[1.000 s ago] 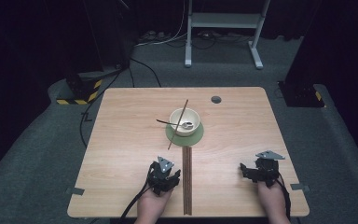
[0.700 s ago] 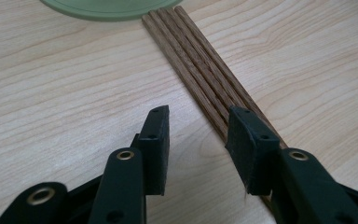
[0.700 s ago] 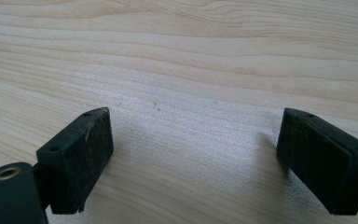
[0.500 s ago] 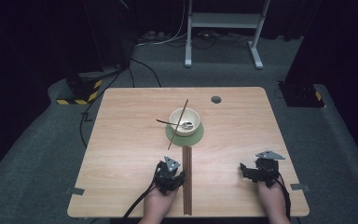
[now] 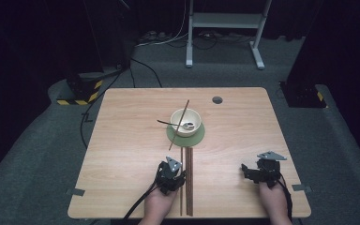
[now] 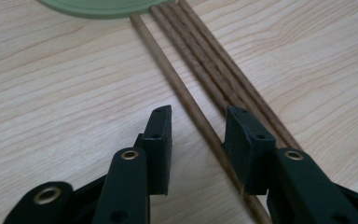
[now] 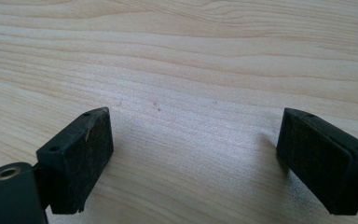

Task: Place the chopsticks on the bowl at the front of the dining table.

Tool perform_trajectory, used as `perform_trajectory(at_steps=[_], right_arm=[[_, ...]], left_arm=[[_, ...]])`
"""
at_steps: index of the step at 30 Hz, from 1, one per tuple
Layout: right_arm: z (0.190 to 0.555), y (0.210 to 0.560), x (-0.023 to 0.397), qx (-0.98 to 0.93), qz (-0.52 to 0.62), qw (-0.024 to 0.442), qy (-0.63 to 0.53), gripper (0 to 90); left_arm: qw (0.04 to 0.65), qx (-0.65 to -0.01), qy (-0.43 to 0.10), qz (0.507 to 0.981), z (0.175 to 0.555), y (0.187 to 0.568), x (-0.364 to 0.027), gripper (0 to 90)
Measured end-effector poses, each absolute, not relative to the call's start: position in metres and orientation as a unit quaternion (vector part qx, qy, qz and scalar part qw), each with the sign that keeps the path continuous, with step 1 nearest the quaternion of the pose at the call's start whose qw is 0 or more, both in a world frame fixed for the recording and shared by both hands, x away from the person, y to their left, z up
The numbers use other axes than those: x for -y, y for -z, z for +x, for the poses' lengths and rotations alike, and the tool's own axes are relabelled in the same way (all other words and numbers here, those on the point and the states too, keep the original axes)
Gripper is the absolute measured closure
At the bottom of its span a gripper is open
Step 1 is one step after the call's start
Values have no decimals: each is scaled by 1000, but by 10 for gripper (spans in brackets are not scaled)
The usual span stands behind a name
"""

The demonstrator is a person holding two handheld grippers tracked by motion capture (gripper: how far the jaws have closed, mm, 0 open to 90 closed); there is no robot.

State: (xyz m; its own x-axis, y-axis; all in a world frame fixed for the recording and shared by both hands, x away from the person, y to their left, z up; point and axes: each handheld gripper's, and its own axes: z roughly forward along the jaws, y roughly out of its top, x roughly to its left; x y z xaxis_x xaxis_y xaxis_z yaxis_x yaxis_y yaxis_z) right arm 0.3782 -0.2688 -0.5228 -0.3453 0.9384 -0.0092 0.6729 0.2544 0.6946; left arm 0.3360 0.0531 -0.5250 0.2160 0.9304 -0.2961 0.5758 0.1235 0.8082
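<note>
A single brown chopstick (image 6: 193,109) is lying on the counter (image 5: 122,140), just left of the bundled chopsticks (image 6: 223,77) below the green mat (image 6: 98,7). The left hand-held gripper (image 6: 198,128) is straddling it, jaws closing but not touching. The right hand-held gripper (image 7: 193,154) is gaping wide over bare wood.

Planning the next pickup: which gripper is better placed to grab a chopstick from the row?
Left gripper: its jaws, just closing, straddle the outermost chopstick. Right gripper is open over bare table.
</note>
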Motion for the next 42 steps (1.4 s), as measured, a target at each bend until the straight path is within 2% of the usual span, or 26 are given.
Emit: perform_trajectory(at_steps=[12,18,33,42], right_arm=[[378,523,269,-762,529,217,-305,105],[378,523,269,-762,529,217,-305,105],[378,523,269,-762,529,217,-305,105],[378,523,269,-761,529,217,-305,105]], left_arm=[[453,-616,-169,622,335,522,-79,758],[449,-620,-174,620,336,522,-83,815],[442,-620,-188,620,339,522,-86,837],[461,-613,-190,612,336,513,-83,837]])
